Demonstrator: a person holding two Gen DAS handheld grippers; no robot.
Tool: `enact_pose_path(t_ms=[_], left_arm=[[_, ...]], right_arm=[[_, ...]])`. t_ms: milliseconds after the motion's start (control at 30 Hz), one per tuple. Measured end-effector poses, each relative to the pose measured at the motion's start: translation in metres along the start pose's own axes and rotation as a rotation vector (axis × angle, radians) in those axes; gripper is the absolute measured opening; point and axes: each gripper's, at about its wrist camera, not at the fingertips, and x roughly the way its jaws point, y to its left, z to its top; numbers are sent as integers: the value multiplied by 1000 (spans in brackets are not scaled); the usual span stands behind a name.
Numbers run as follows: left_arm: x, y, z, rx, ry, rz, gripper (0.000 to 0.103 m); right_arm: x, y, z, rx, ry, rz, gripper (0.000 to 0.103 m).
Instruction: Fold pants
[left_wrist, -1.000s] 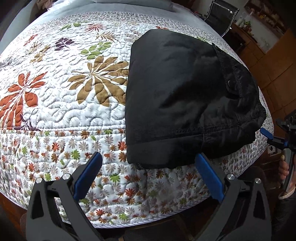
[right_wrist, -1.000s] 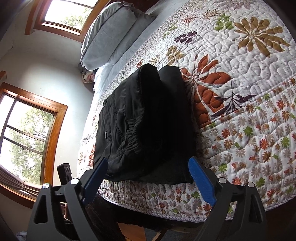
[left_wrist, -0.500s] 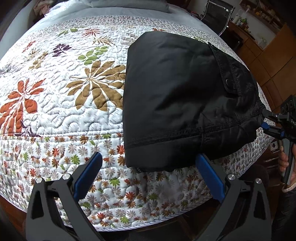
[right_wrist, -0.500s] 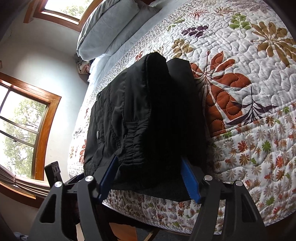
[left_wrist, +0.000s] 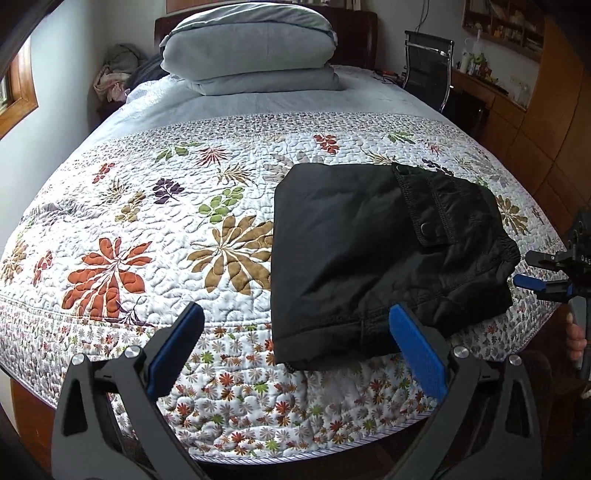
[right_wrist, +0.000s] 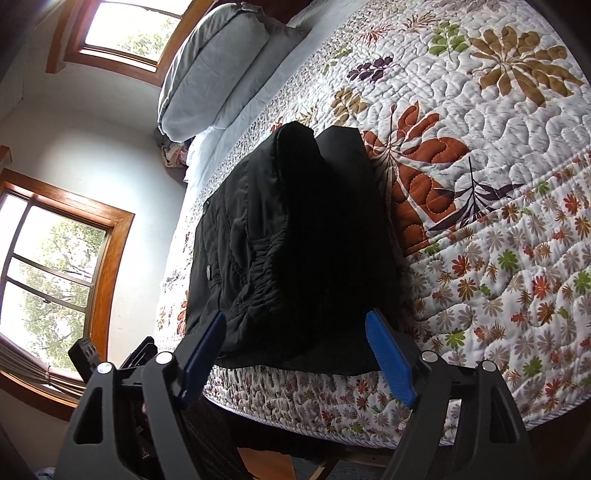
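A: Log entry. What fills my screens, biggest first?

B: The quilt (left_wrist: 155, 206), white with leaf prints, covers the bed. A stack of grey pillows (left_wrist: 255, 48) sits at the far end, and wood-framed windows (right_wrist: 62, 258) line the wall in my right wrist view.

A: And the pants?

B: The black pants (left_wrist: 354, 251) lie folded into a compact bundle on the quilt near the foot edge, towards my right side. A flap with a snap button (left_wrist: 424, 226) faces up, and the gathered waistband (right_wrist: 258, 273) points at the right gripper.

A: Gripper states?

B: My left gripper (left_wrist: 295, 347) stands wide open and holds nothing; its right pad overlaps the bundle's near hem on screen, and I cannot tell whether they touch. My right gripper (right_wrist: 295, 350) is also spread wide, its fingers on either side of the bundle's near end, not clamped on it.
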Motion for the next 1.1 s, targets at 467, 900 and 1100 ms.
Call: enact_pose_path(t_ms=[467,900,1100], left_arm=[[35,10,-12,-35,102,-110,100],[49,9,-13,-62,116,-108,100],[26,-1,4,-21,33,-94,100]], right_arm=[[4,-3,4,2,13,5,85],[34,10,19,-7,54,11,86],[45,19,22,-58,57,-35,53]])
